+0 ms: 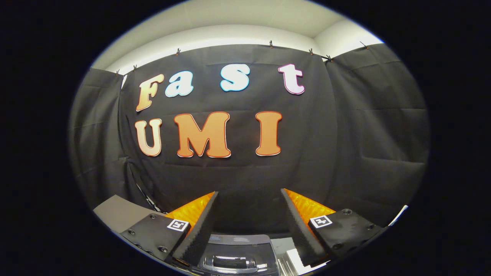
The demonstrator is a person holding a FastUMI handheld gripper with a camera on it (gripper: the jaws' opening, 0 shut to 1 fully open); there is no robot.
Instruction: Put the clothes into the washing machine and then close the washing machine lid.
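While you hold the gripper point(249, 193) level and aimed at the black cloth wall point(245, 176), its jaws stand wide apart with nothing between them. Low down between the two fingers point(199, 230), close under the gripper, you can see the top of the washing machine point(238, 253): a grey panel with a dark lid and a recessed handle point(230, 262) in it. You cannot tell from here whether that lid is fully shut. A grey worktop point(115, 214) edge shows beside the left finger, against the wall.
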